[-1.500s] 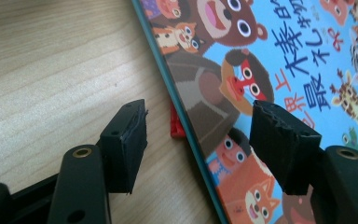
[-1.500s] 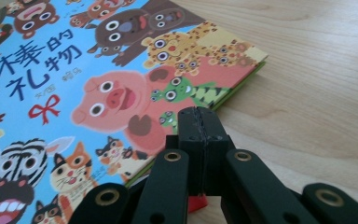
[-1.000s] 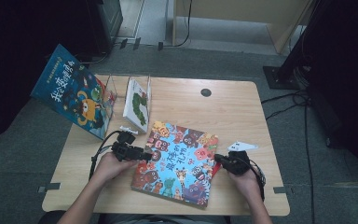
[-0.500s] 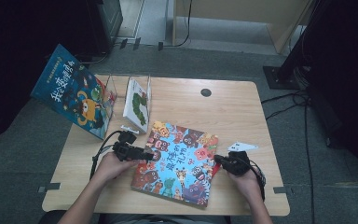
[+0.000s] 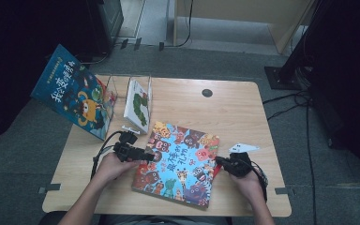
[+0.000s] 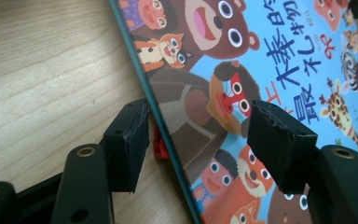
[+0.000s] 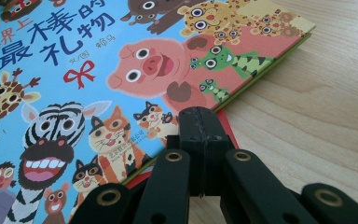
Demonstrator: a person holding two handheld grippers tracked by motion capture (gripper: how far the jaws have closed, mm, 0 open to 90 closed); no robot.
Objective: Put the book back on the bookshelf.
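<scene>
Book: a picture book (image 5: 180,164) with a blue cover crowded with cartoon animals is lying flat on the wooden table (image 5: 234,112), tilted, between both grippers.
Left gripper (image 6: 200,135): jaws are being held apart astride the book's edge.
Right gripper (image 7: 200,135): jaws are being kept clenched together at the opposite edge.
Change: nothing is being shifted since earlier.

The picture book (image 5: 180,164) lies flat on the table (image 5: 234,112), near its front edge and about midway across. Behind it and to the left, a clear rack (image 5: 122,84) stands on the table with a second book (image 5: 138,104) leaning inside. A third book (image 5: 72,98) leans against the rack's left side and overhangs the table's left edge. The left gripper (image 5: 151,155) sits at the picture book's left edge, the right gripper (image 5: 218,161) at its right edge. A round hole (image 5: 207,93) lies near the table's back edge.
</scene>
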